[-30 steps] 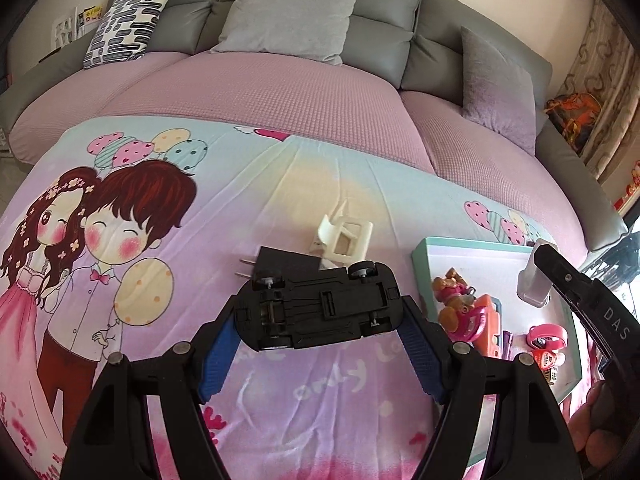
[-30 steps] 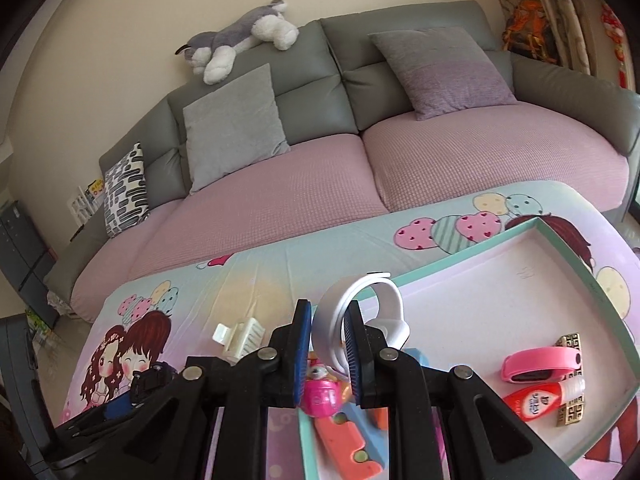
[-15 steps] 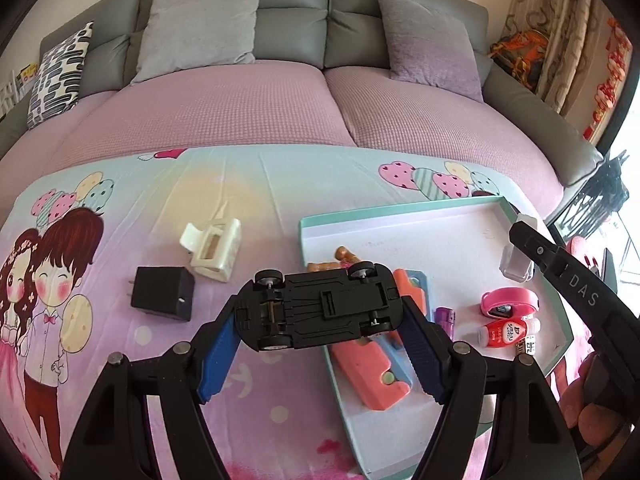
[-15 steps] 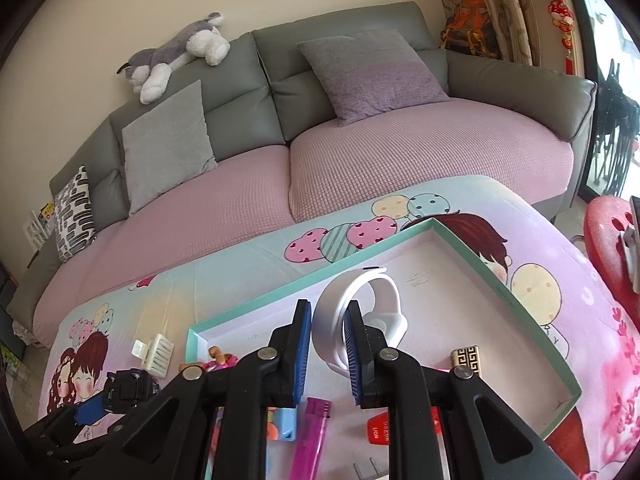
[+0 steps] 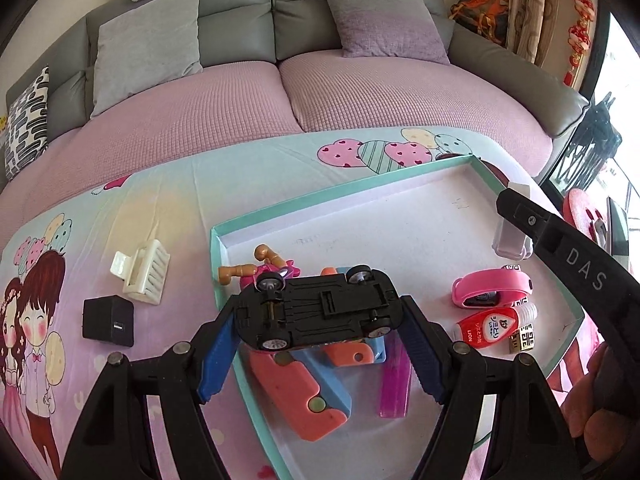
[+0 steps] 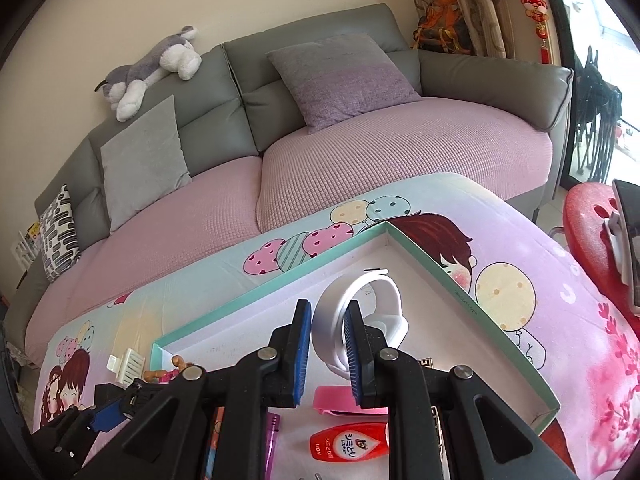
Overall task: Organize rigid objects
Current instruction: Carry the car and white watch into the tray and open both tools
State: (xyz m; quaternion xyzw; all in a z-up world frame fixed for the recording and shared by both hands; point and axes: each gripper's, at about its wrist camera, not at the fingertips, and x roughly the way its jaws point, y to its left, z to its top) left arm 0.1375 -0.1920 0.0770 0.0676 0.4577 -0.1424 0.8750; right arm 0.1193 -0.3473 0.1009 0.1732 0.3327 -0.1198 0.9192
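A black toy car (image 5: 320, 312) hangs upside down, gripped end to end by my left gripper (image 5: 320, 338), which is shut on it above the near left part of the teal-rimmed tray (image 5: 340, 196). My right gripper (image 6: 328, 354) is shut on a white looped band (image 6: 360, 312), held over the far right corner of the tray (image 6: 280, 284). In the left wrist view the right gripper's black finger (image 5: 560, 248) and the white band (image 5: 512, 232) show at the tray's right side.
The tray holds a pink band (image 5: 492, 288), a red glue bottle (image 5: 492, 326), orange and blue cutters (image 5: 300, 392), a purple lighter (image 5: 394, 384) and a pink toy figure (image 5: 272, 268). A white hair clip (image 5: 142, 276) and a black charger (image 5: 108, 322) lie on the blanket to its left. A sofa stands behind.
My left gripper carried the car rightward from above the blanket to above the tray. The right gripper shifted right with the white band, toward the tray's far corner.
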